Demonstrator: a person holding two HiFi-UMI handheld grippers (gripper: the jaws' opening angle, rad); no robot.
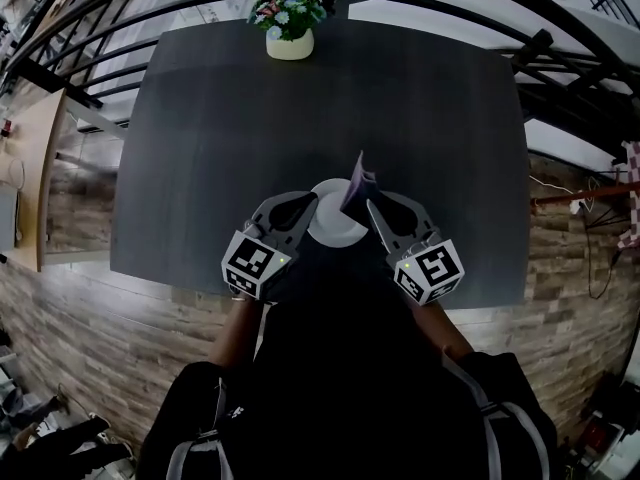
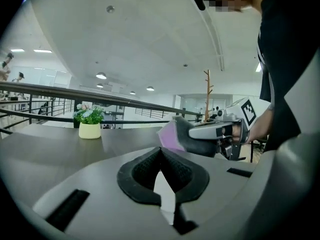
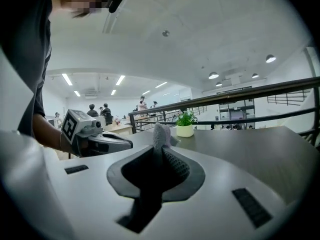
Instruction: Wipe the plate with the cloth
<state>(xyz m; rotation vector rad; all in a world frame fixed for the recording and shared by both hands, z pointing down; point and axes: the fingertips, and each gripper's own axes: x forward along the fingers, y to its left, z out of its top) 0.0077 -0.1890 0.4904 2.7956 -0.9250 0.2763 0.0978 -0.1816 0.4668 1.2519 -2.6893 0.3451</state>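
A white plate (image 1: 335,230) is at the near middle of the dark table (image 1: 200,168). My left gripper (image 1: 312,200) is shut on the plate's left rim; in the left gripper view a white sliver of plate (image 2: 164,191) shows between the closed pads of that gripper (image 2: 160,151). My right gripper (image 1: 368,203) is shut on a purple cloth (image 1: 359,181) that stands up over the plate's right side. The cloth (image 3: 160,133) pokes out past the tips of the right gripper (image 3: 157,146). From the left gripper view the cloth (image 2: 170,135) looks pink.
A cream pot of flowers (image 1: 290,30) stands at the table's far edge, well beyond the plate. Black railings (image 1: 90,78) run along the table's left and right sides. A brick-patterned floor (image 1: 120,308) lies below the near edge.
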